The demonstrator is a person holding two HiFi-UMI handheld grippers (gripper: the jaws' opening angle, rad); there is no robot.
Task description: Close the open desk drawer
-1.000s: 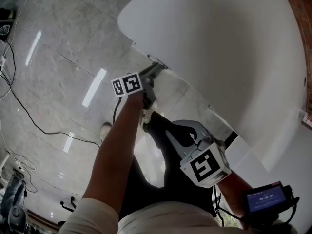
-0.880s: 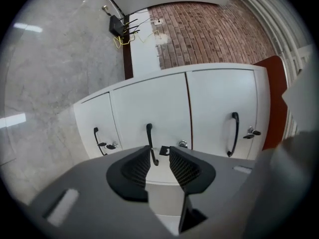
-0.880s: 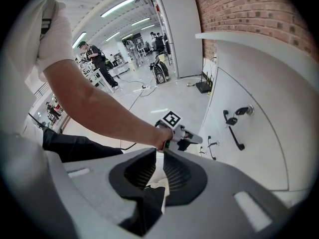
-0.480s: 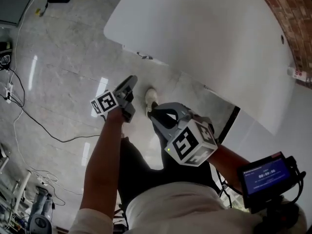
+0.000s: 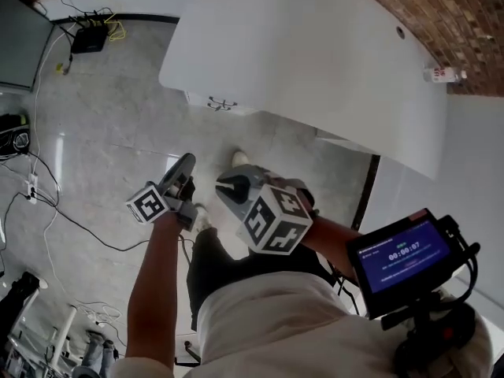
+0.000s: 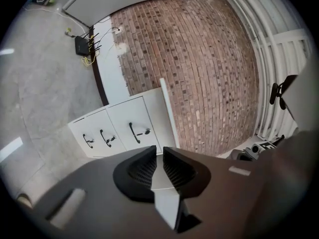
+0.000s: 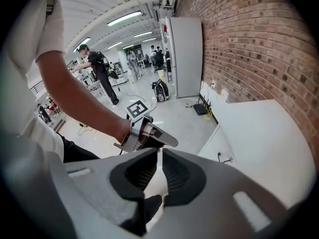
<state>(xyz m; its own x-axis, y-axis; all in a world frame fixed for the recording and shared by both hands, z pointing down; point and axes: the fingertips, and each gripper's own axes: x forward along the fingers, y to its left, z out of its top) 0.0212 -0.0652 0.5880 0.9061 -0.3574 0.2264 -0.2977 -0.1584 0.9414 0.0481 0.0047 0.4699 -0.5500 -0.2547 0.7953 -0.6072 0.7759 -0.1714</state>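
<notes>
Jaws of left gripper (image 5: pixel 186 167) just closing, empty (forearm outstretched over floor (image 5: pixel 102 124))

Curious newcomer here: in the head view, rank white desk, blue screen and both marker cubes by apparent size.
1. white desk
2. blue screen and right marker cube, roughly alike
3. left marker cube

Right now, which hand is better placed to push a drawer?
Probably left. The left tongs, just closing on nothing, face the drawers straight ahead; the right tongs aim down at the floor.

Glossy grey floor (image 5: pixel 102 132) bears the white desk (image 5: pixel 315 61) and loose cables (image 5: pixel 112 27).
</notes>
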